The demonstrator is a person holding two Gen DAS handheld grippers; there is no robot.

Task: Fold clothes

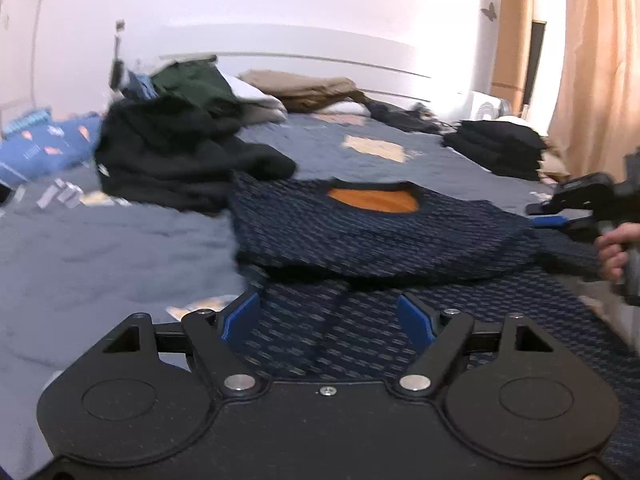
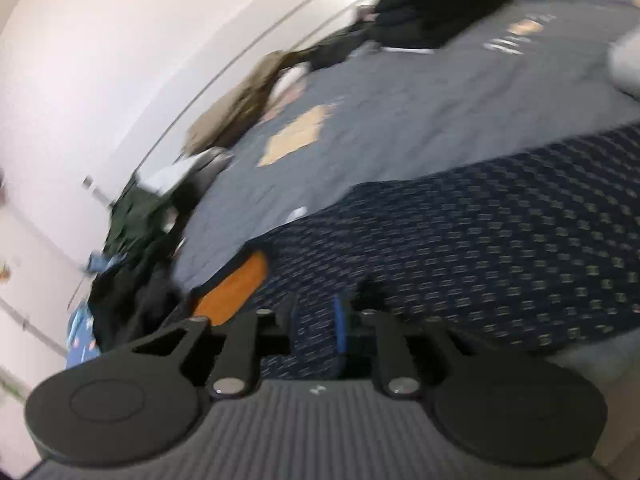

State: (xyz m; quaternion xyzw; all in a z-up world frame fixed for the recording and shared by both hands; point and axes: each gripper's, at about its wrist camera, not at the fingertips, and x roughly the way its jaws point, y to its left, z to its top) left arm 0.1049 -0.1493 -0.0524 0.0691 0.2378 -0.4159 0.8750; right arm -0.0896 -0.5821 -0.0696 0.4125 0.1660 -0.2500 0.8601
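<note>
A navy sweater [image 1: 360, 236] with a fine pale woven pattern lies on the grey bedspread [image 1: 100, 248], filling the centre and lower right of the left wrist view. Its upper part is folded over the lower part, leaving a thick rounded fold edge across the middle of the frame, and the neck opening shows an orange lining [image 1: 372, 200]. The knit looks soft and thick, with small repeated dashes in rows.

The left gripper [image 1: 328, 316] sits at the bottom centre of its view, its blue pads spread wide over the sweater's lower layer, with nothing pinched between them.

The right gripper [image 2: 316, 320] appears at the lower centre of the right wrist view, which is blurred and tilted. Its jaws stand slightly apart with sweater fabric between them; whether the pads press on it, I cannot tell. In the left view it sits at the right edge, held by a hand [image 1: 612, 252].

A dark heap of clothes [image 1: 172, 160] lies at upper left, a folded black stack [image 1: 496, 148] at upper right.
</note>
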